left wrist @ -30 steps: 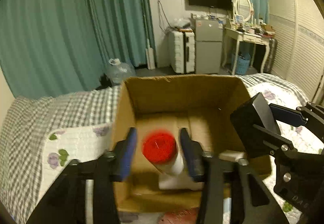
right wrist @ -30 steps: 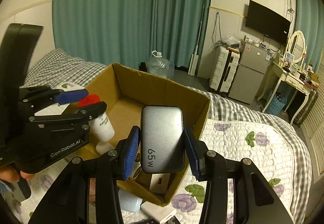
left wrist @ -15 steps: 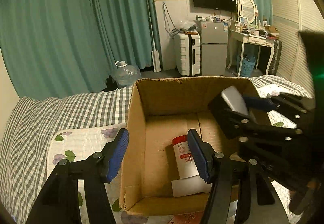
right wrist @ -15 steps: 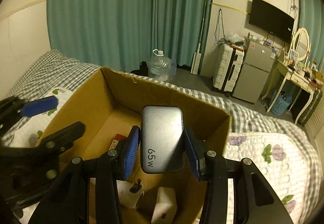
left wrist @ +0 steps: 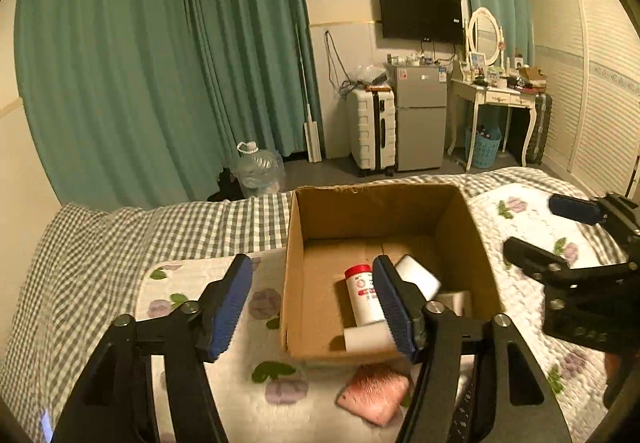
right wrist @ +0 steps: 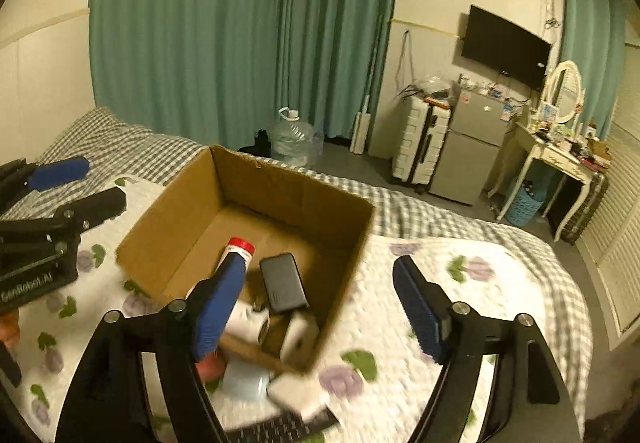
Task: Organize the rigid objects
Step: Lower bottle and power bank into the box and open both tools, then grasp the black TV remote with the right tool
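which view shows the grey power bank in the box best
The right wrist view: the power bank lies in the cardboard box with its whole top face unobstructed. In the left wrist view, the left hand-held gripper's finger covers part of it.

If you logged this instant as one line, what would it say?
left claw: open, empty | right claw: open, empty | cardboard box: holds red-capped bottle, grey power bank | pink item: outside box

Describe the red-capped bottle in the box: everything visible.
The bottle is white plastic by its look, with a red cap and a red-printed label. It lies on its side on the floor of the cardboard box, cap toward the far wall. A grey power bank lies just beside it. No gripper holds it.
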The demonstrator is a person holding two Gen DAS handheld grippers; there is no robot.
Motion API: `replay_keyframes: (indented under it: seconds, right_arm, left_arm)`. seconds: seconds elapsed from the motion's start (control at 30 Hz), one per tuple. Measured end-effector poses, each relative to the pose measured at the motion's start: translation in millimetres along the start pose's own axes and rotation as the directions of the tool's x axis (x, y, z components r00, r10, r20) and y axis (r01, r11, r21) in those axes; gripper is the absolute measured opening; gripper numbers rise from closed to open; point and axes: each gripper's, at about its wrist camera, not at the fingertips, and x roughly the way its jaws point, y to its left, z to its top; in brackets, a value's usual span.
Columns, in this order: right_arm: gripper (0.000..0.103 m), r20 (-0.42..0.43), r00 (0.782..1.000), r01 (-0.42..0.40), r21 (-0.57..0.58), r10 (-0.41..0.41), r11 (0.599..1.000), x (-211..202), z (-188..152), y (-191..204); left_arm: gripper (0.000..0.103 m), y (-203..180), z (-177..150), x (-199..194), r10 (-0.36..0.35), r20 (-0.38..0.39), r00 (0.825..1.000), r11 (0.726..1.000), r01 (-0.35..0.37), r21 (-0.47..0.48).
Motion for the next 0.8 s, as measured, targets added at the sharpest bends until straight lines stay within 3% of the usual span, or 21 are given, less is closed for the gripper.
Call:
replay_keyframes:
  seconds: [0.2,0.37,0.57,0.8]
  right_arm:
    - [0.085,-0.024,0.998,0.05,0.009,-0.05,0.999,-53,-21,0]
    - [0.085,-0.107,0.993,0.061,0.031,-0.057,0.998,-56,-54,8]
    - [0.085,-0.244,0.969,0.057,0.1,-0.031,0.993,-18,-105,19]
    - [0.085,-0.379,0.925,0.053,0.171,0.016,0.984,38,-145,29]
  left_arm:
    - [0.067,3,-16,-43,-0.014,0.018,1.0,1.0,0.014,-0.019]
    - [0.067,6,-49,-52,-0.008,-0.014,1.0,0.999,0.008,-0.044]
    - [0.067,10,-96,-31,0.018,-0.091,0.996,0.996,-0.025,-0.086]
    - [0.067,7,-147,19,0.035,-0.186,0.982,0.996,-0.051,-0.079]
